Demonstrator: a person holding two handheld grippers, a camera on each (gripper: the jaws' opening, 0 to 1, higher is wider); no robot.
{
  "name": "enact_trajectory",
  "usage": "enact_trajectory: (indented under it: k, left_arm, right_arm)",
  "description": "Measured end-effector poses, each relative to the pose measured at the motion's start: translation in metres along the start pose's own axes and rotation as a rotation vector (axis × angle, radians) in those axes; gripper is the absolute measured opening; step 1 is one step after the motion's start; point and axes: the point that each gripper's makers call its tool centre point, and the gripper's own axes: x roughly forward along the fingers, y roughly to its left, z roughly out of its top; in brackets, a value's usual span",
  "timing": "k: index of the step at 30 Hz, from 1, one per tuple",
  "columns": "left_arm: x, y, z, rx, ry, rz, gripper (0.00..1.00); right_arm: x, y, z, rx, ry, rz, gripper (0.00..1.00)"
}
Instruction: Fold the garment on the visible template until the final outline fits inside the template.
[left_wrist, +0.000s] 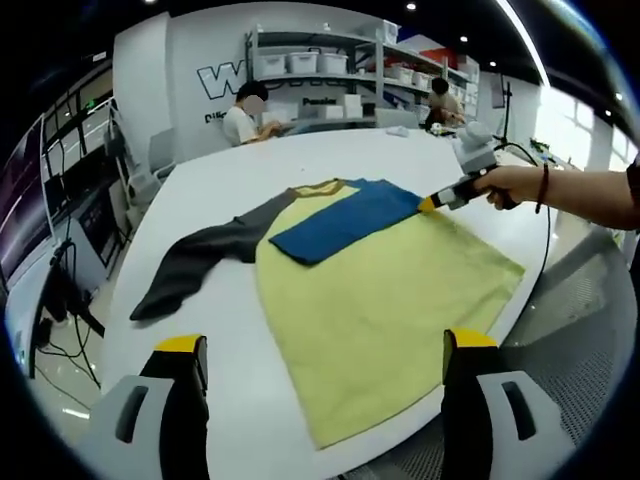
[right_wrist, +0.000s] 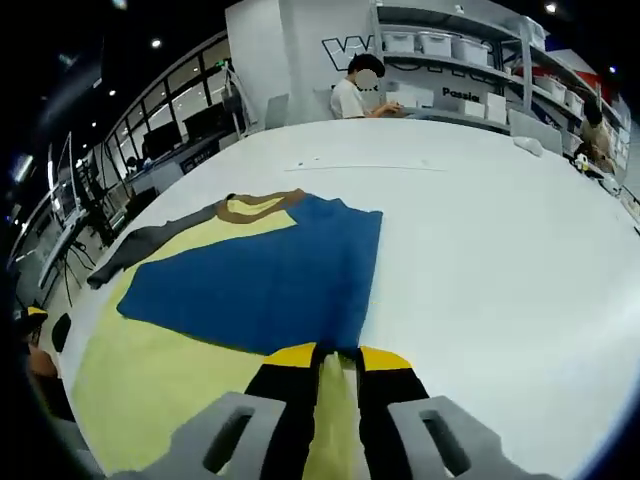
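Note:
A yellow shirt (left_wrist: 380, 290) lies flat on the white table (left_wrist: 240, 180), its hem toward me in the left gripper view. Its blue sleeve (left_wrist: 345, 220) is folded across the chest, and its dark grey sleeve (left_wrist: 195, 265) stretches out to the left. My left gripper (left_wrist: 325, 350) hovers open above the hem, holding nothing. A hand holds my right gripper (left_wrist: 432, 203) at the shirt's right edge, by the blue sleeve's shoulder. In the right gripper view, my right gripper (right_wrist: 338, 358) is shut on yellow cloth just below the blue sleeve (right_wrist: 270, 270).
The table edge (left_wrist: 530, 300) runs close along the shirt's right side, with grey floor (left_wrist: 590, 330) beyond. Two people (left_wrist: 245, 115) sit at the table's far end before shelves of white bins (left_wrist: 320, 60). Cables and stands (left_wrist: 60, 300) stand off the left side.

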Motion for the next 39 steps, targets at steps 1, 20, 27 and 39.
enact_trajectory:
  k: [1,20,27,39]
  left_arm:
    - [0.0,0.0,0.0,0.002,-0.001,0.0,0.95]
    - [-0.001,0.0,-0.006,-0.01,0.014,-0.003,0.95]
    - [-0.001,0.002,-0.008,-0.015,0.018,-0.003,0.94]
    - [0.001,0.003,-0.01,-0.026,0.026,-0.003,0.94]
  right_arm:
    - [0.0,0.0,-0.001,-0.019,0.004,0.0,0.07]
    - [-0.003,-0.027,0.001,-0.234,0.035,-0.058,0.02]
    - [-0.004,-0.039,0.002,-0.221,0.039,-0.061,0.02]
    - [-0.007,-0.063,0.002,-0.172,0.048,-0.069,0.02]
